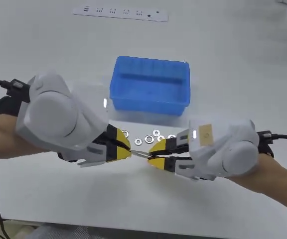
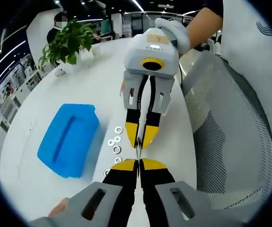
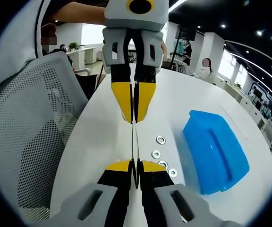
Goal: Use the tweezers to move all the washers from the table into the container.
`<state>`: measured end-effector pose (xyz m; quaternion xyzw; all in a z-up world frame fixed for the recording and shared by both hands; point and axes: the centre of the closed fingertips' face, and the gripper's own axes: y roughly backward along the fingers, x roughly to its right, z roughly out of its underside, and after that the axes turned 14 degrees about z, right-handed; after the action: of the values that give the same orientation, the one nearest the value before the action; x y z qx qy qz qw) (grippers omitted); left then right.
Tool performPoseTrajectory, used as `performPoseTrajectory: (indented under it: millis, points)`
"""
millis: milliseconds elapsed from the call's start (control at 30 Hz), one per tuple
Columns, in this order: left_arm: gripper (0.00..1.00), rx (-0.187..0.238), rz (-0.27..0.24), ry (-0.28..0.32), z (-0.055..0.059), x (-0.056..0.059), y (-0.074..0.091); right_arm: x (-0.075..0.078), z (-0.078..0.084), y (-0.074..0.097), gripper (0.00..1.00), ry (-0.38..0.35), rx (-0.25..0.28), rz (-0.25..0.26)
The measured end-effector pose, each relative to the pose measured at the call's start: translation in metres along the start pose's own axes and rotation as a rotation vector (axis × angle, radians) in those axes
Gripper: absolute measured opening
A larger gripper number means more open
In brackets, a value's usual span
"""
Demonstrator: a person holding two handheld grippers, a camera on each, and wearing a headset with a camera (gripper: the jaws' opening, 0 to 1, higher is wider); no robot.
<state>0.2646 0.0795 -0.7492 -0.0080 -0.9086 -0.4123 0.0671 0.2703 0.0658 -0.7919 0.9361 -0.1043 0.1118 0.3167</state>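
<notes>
Thin metal tweezers (image 1: 140, 154) span the short gap between my two grippers, just above the white table. My left gripper (image 1: 128, 149) is shut on one end and my right gripper (image 1: 152, 154) is shut on the other, yellow tips facing each other. In the left gripper view my own jaws (image 2: 139, 165) pinch the tweezers (image 2: 137, 152). In the right gripper view my jaws (image 3: 134, 167) grip the tweezers (image 3: 133, 137). Several steel washers (image 1: 149, 139) (image 2: 115, 140) (image 3: 158, 152) lie loose on the table behind the tips. The blue container (image 1: 150, 84) (image 2: 68, 140) (image 3: 217, 152) stands just beyond them.
A white power strip (image 1: 121, 12) lies at the table's far edge. A grey mesh chair (image 2: 230, 123) (image 3: 32, 118) stands beside the table's near edge (image 1: 133, 219). A potted plant (image 2: 68, 41) sits at the far end of the table.
</notes>
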Motion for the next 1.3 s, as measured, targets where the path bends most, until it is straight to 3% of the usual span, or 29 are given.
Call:
performPoseTrajectory:
  millis: [167,267,367,533,833,1067,1300]
  points:
    - [0.06,0.035,-0.009,-0.01,-0.015,-0.003,0.002,0.004,-0.001,0.003,0.07,-0.058,0.028,0.012]
    - [0.06,0.123,-0.012,0.006,-0.034,-0.003,0.004,0.008,-0.004,0.005,0.08,-0.077,0.041,0.024]
    - [0.07,0.116,-0.02,-0.006,-0.035,-0.005,0.003,0.009,-0.004,0.005,0.07,-0.084,0.045,0.029]
    - [0.07,0.157,-0.024,0.009,-0.04,-0.006,0.0,0.01,-0.003,0.007,0.08,-0.109,0.054,0.029]
    - [0.07,0.221,-0.025,-0.022,-0.064,-0.005,-0.015,0.012,0.003,0.016,0.08,-0.125,0.052,0.037]
    - [0.07,0.23,-0.027,-0.057,-0.069,-0.008,-0.017,0.014,0.005,0.017,0.07,-0.129,0.046,0.033]
    - [0.07,0.257,0.013,-0.028,-0.067,-0.01,-0.014,0.013,0.004,0.016,0.07,-0.121,0.045,0.02]
